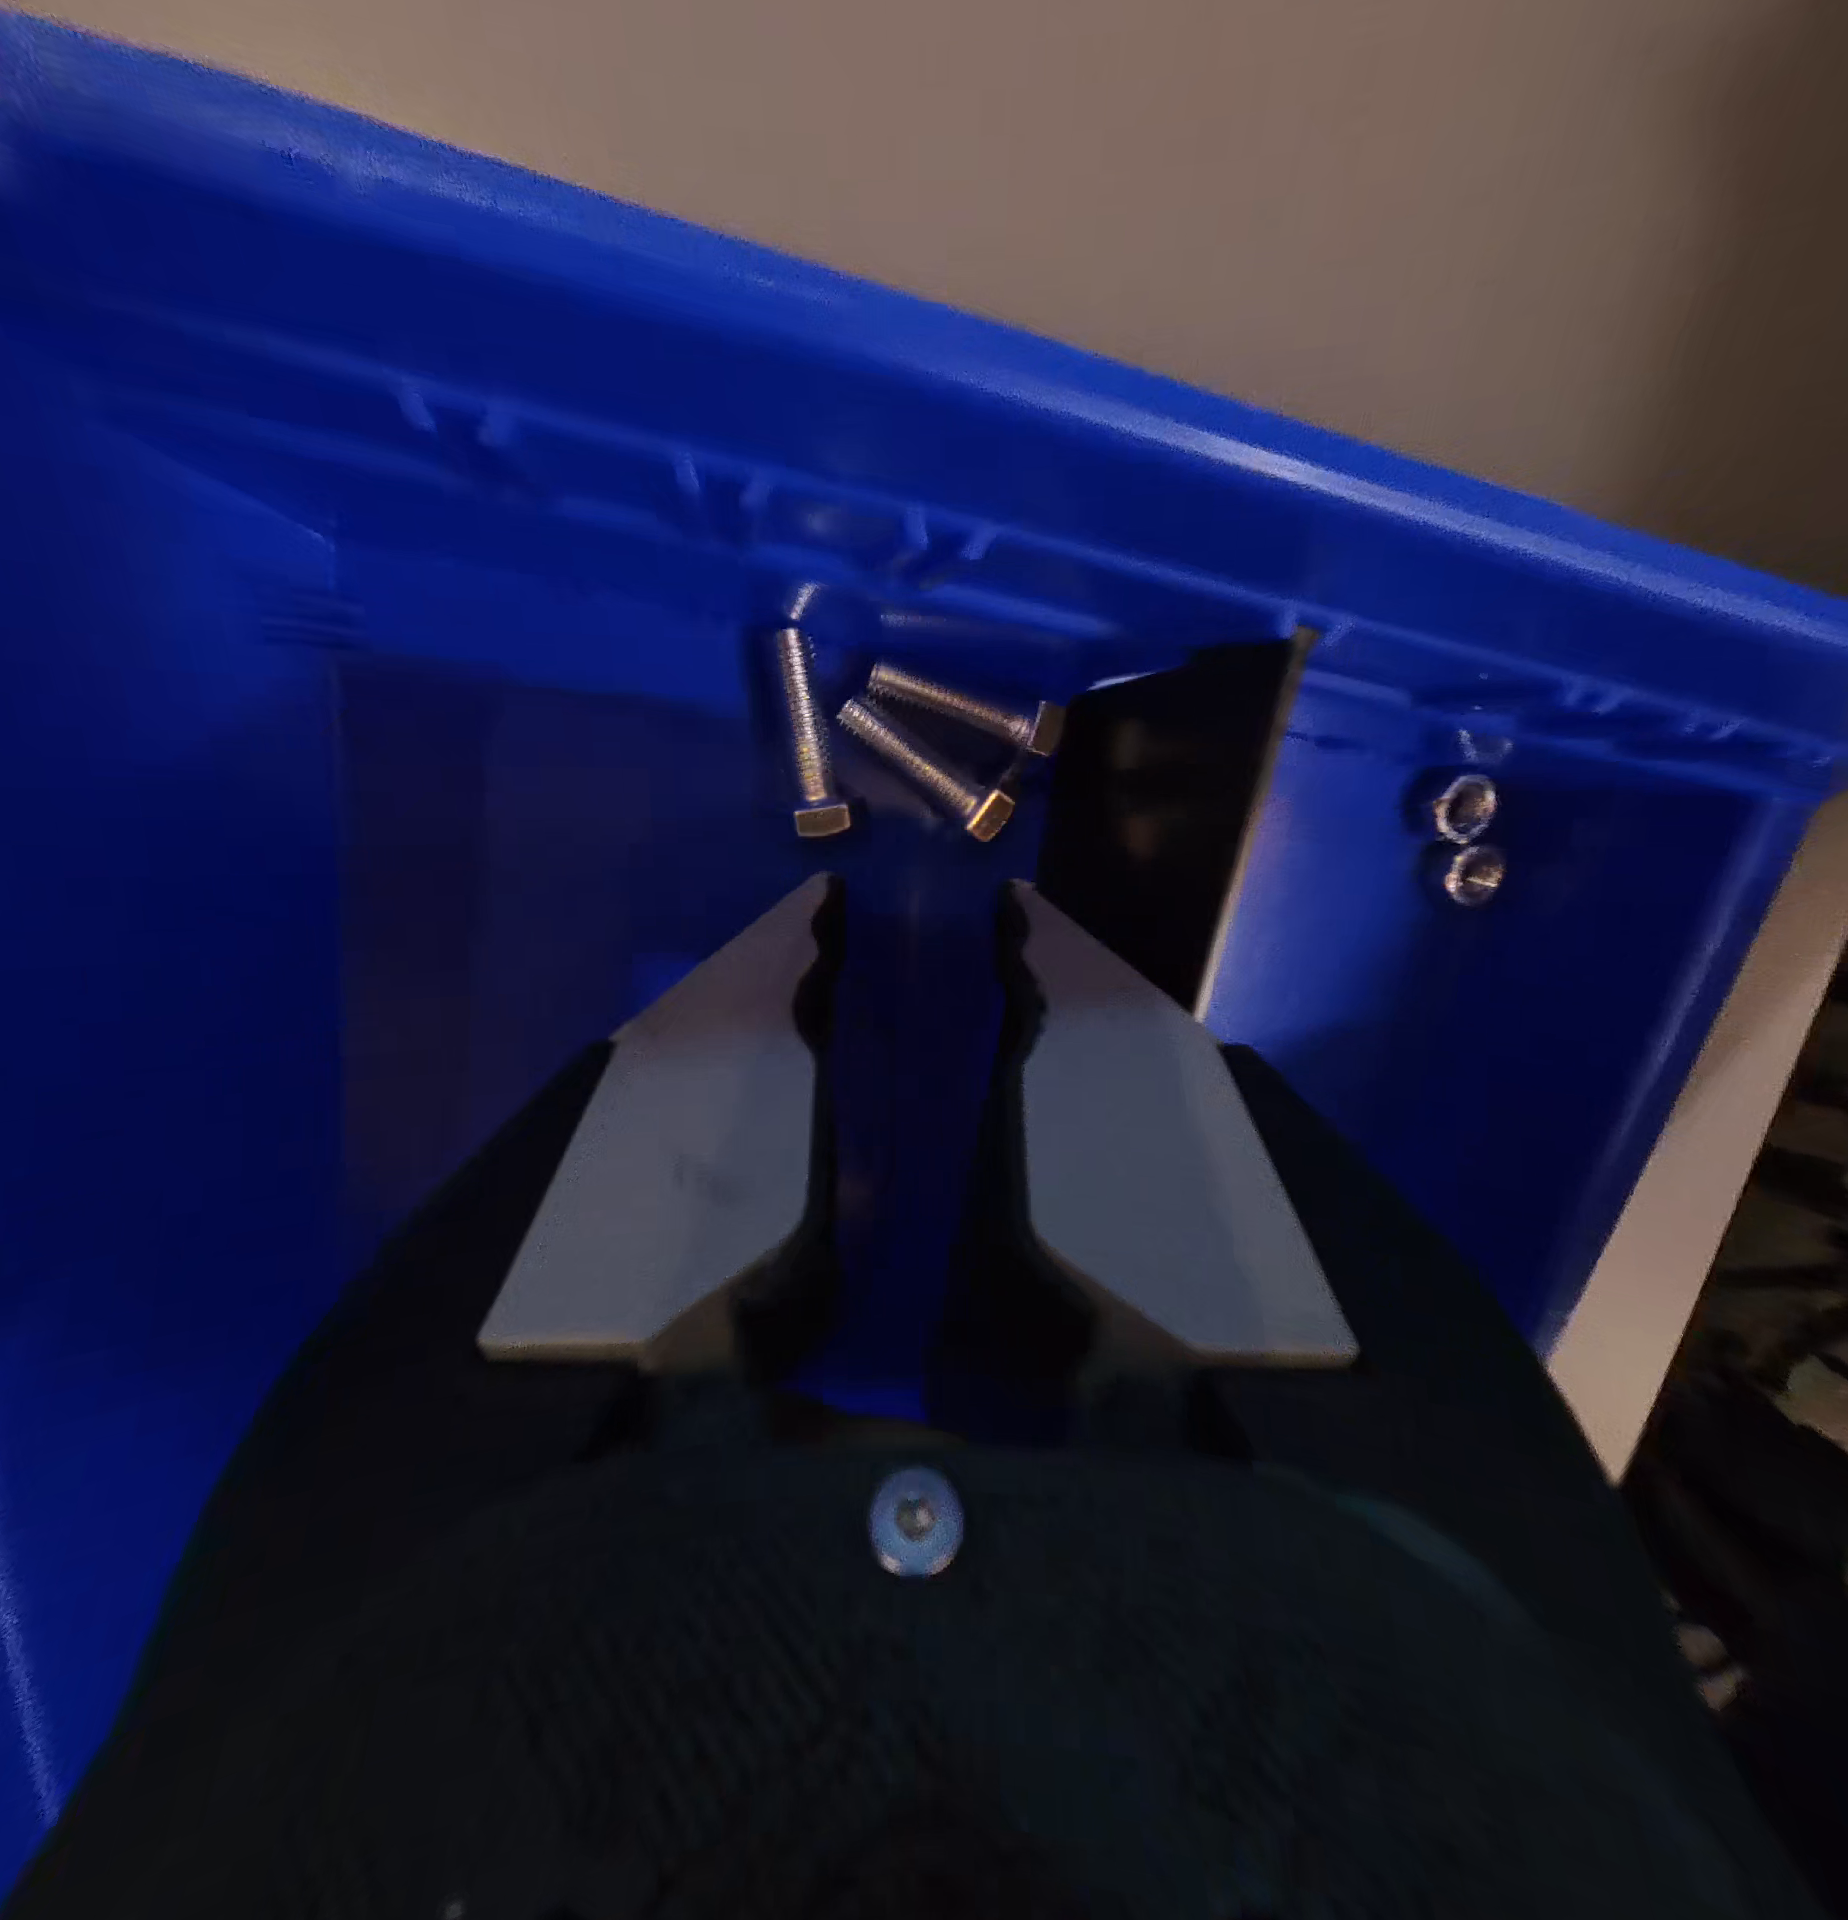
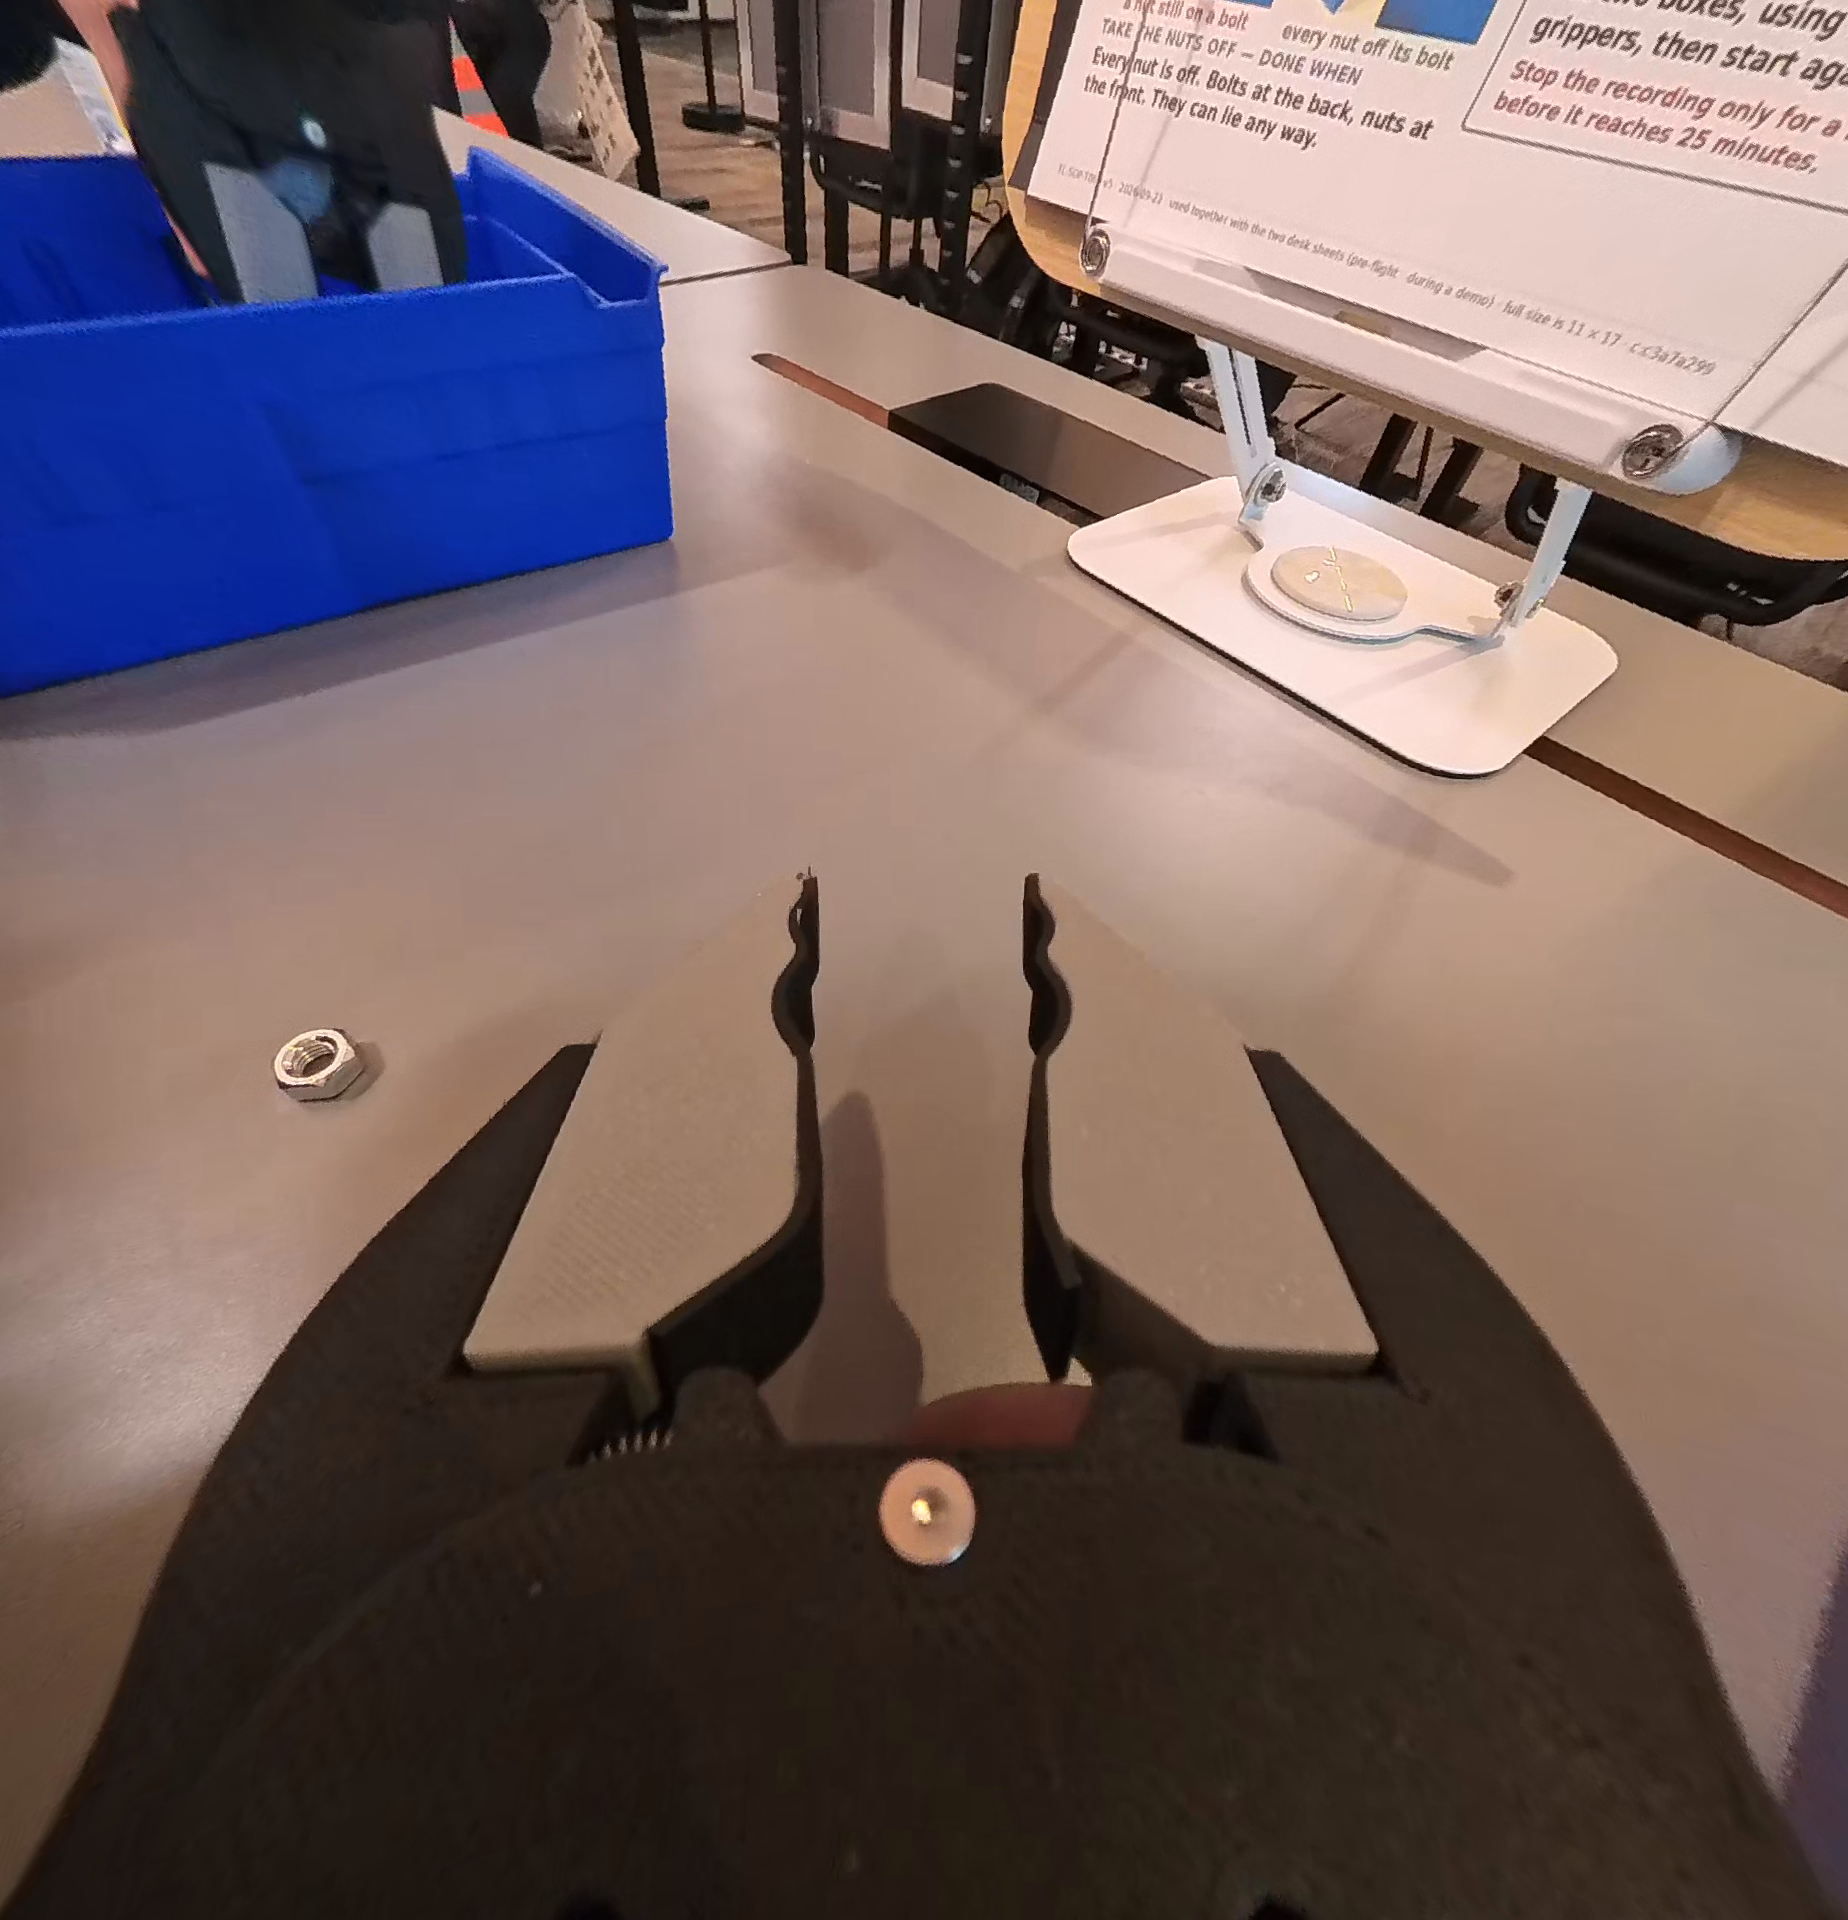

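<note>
Our left gripper (image 1: 915, 888) hangs inside the blue bin (image 1: 484, 436), jaws parted and empty. Just ahead of its tips lie three bolts (image 1: 904, 743); beyond a black divider (image 1: 1159, 810) to their right lie two nuts (image 1: 1465, 831). Our right gripper (image 2: 920, 888) hovers parted and empty above the grey table (image 2: 1315, 935), one nut (image 2: 322, 1062) to its left.

Empty claw (image 2: 920, 904) beside nut (image 2: 326, 1062)

Left gripper (image 1: 918, 883) points down, fingers apart, holding nothing. Right gripper (image 2: 920, 883) lies low and level, fingers apart, holding nothing.
</note>
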### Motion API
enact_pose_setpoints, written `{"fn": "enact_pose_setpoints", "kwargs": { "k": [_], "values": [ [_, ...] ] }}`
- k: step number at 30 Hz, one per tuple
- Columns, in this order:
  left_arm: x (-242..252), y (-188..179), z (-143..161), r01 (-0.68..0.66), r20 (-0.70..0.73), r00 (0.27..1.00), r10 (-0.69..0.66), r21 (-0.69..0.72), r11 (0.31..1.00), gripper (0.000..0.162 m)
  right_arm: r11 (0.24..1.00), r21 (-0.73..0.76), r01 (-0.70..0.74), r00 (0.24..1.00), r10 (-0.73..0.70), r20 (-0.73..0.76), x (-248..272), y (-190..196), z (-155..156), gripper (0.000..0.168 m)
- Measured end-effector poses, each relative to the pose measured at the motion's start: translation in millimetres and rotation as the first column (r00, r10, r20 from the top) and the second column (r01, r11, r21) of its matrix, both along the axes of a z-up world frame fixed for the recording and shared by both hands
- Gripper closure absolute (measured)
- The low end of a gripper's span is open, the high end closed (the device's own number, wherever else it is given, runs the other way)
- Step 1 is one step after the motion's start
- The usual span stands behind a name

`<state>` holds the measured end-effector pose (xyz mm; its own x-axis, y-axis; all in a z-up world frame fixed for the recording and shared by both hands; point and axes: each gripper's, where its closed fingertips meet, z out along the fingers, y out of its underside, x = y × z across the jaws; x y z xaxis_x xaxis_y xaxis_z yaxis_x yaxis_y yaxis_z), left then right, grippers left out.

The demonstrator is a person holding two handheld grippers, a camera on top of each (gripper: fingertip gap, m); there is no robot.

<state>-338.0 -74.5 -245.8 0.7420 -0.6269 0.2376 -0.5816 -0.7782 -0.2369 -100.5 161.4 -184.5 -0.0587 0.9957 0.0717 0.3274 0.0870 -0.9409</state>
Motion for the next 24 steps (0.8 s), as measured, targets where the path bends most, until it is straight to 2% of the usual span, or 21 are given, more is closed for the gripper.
{"fn": "enact_pose_setpoints", "kwargs": {
  "k": [2, 3, 8, 13, 16, 19, 21, 22, 24],
  "values": [
    [-1.8, -3.6, -12.2, 0.003, -0.058, 0.998, -0.006, -0.063, 0.998, 0.135, 1.000, 0.002, 0.001, 1.000, -0.001, -0.003, 0.3, 0.0, 1.0, 0.132],
    [0.1, -4.6, -14.9, 0.008, -0.060, 0.998, -0.013, -0.081, 0.997, 0.145, 1.000, 0.003, 0.003, 1.000, -0.003, -0.006, 0.6, 0.6, 2.1, 0.132],
    [1.5, -3.1, -15.7, 0.038, -0.113, 0.992, -0.048, -0.084, 0.996, 0.147, 1.000, -0.016, 0.004, 1.000, -0.004, -0.021, 2.2, 2.4, 6.9, 0.132],
    [-27.5, -3.2, -18.9, 0.094, -0.326, 0.939, -0.105, -0.048, 0.994, 0.162, 1.000, -0.016, -0.005, 1.000, 0.005, -0.023, 2.6, 0.1, 8.2, 0.132],
    [-43.0, -12.7, -18.7, 0.049, -0.333, 0.940, -0.071, -0.073, 0.996, 0.161, 1.000, -0.012, -0.004, 1.000, 0.004, -0.027, 2.9, -0.2, 9.5, 0.132],
    [-55.8, -24.2, -17.2, 0.011, -0.330, 0.943, -0.042, -0.097, 0.995, 0.152, 1.000, -0.016, 0.000, 1.000, 0.000, -0.029, 3.1, 0.6, 10.2, 0.132],
    [-55.0, -32.4, -12.5, -0.058, -0.275, 0.961, 0.021, -0.126, 0.990, 0.134, 1.000, -0.017, 0.000, 1.000, 0.000, -0.030, 2.9, 0.5, 10.3, 0.132],
    [-50.4, -36.0, -9.0, -0.095, -0.226, 0.972, 0.060, -0.144, 0.985, 0.132, 1.000, -0.017, -0.001, 1.000, 0.001, -0.029, 2.8, 0.2, 9.9, 0.132],
    [-47.5, -46.3, -2.6, -0.137, -0.180, 0.978, 0.102, -0.193, 0.972, 0.158, 1.000, -0.016, -0.005, 1.000, 0.004, -0.026, 2.6, -0.7, 9.3, 0.132]
  ]
}}
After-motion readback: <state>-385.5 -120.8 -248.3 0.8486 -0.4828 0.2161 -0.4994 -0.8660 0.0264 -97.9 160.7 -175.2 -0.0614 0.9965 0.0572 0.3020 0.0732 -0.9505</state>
